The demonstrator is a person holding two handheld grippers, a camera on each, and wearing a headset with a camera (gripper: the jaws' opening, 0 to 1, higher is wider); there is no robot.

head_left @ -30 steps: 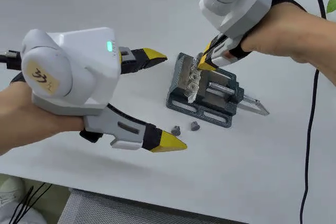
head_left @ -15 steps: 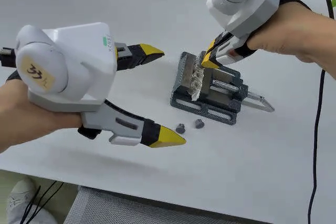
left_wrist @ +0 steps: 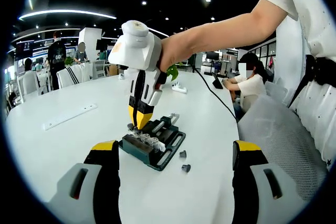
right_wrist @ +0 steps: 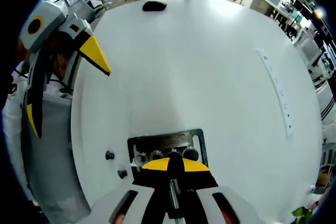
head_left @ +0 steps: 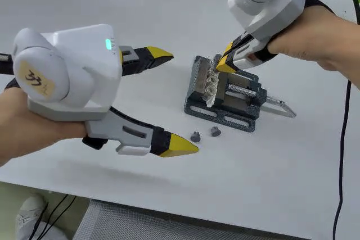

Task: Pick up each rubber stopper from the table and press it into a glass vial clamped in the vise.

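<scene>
Two rubber stoppers (head_left: 195, 136) lie on the table (head_left: 281, 184) just in front of the vise (head_left: 225, 117), whose clamp keeps the glass vials (head_left: 210, 85) upright for pressing. The right gripper (head_left: 220, 66), jaws closed, bears down on the vials at the vise's far end (any stopper there is hidden). The left gripper (head_left: 175, 102) hovers wide open beside the vise, probably ready to pick next.

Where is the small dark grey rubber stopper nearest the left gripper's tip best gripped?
Likely across its sides, from above: the small dark grey rubber stopper sits low on the white table, clear of the second stopper, so the open left gripper can straddle it.
</scene>
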